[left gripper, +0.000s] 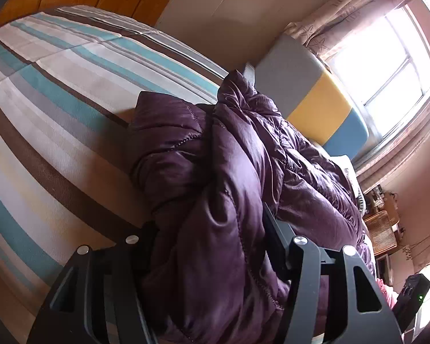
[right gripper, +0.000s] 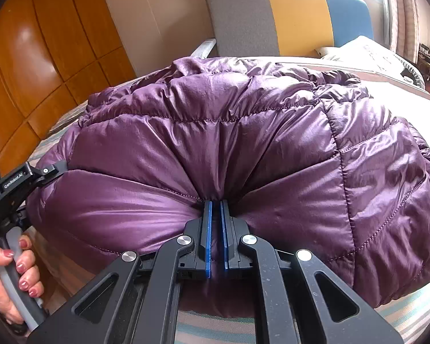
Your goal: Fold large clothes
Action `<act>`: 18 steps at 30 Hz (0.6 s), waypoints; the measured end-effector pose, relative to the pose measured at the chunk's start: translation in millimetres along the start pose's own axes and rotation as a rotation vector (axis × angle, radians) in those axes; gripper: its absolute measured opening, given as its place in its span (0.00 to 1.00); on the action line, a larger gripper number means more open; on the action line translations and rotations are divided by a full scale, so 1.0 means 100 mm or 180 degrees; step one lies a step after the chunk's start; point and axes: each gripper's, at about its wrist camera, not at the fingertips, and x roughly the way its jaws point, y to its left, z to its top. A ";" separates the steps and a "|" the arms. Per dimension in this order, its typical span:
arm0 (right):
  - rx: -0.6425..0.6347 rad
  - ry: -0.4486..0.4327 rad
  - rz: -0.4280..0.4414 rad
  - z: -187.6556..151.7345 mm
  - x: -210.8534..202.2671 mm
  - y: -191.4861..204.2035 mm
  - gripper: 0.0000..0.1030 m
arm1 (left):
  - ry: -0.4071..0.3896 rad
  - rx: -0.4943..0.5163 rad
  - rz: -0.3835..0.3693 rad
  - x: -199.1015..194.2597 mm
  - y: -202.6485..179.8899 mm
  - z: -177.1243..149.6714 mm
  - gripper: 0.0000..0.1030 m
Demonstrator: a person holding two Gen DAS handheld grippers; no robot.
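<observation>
Jacket [right gripper: 243,143] edge pinched in right hand-held gripper [right gripper: 216,200]; left one [left gripper: 212,246] straddles bulk.

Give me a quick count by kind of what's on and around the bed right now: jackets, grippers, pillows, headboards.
Purple puffer jacket: 1
Grippers: 2, the right gripper pinching the jacket's edge, the left gripper at its far side
Pillow: 1
Grey, yellow and blue headboard: 1
Total: 5
</observation>
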 end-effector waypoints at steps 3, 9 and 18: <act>0.0004 0.0002 0.0004 0.01 -0.01 -0.02 0.06 | -0.0004 -0.0124 -0.0111 -0.04 0.01 -0.02 0.61; 0.0019 -0.0011 -0.0001 0.01 -0.03 -0.02 0.06 | 0.0041 -0.0019 -0.0037 -0.02 0.00 0.02 0.47; 0.0008 -0.0062 0.0064 0.07 -0.13 0.01 0.06 | -0.0223 0.0189 -0.0034 -0.20 -0.15 0.10 0.26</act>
